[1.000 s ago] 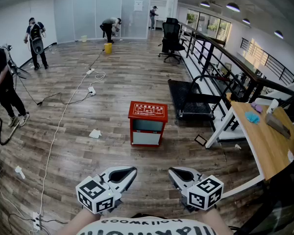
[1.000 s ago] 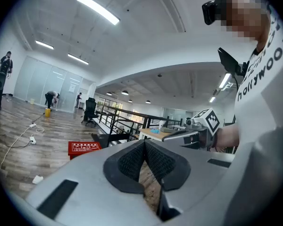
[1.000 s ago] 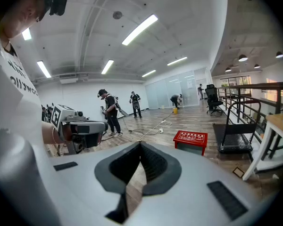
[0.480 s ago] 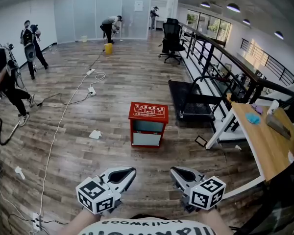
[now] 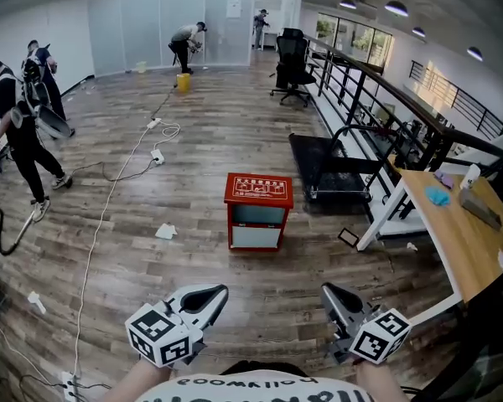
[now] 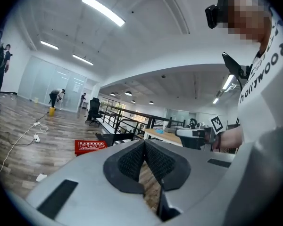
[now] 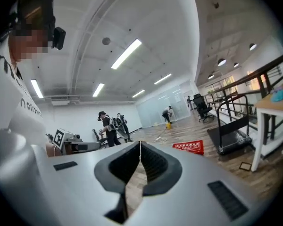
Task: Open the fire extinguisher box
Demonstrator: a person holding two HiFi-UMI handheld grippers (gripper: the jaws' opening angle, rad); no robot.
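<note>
Head view puts the red metal fire extinguisher box with the pale glazed front upright on the wood-plank floor, well ahead of you and apart from everything else. Its front faces you, so the door looks reachable straight on once you close in.

Your grey two-jaw left gripper and grey two-jaw right gripper sit low and close to your body, pointing roughly level toward the box, one on each side of it in the view. That reads as a carrying posture for the approach, not a reach. The left gripper view shows its ribbed black pads pressed together with nothing between them. The right gripper view shows the same: jaws closed, empty. I judge opening has not begun, and one pair of jaws will need to part before it can take the door.

Writing: the box lid carries white print in panels, too small to read. Your white shirt bears black lettering that seems to read "hollywood". Each gripper's cube shows black-and-white square markers.
</note>
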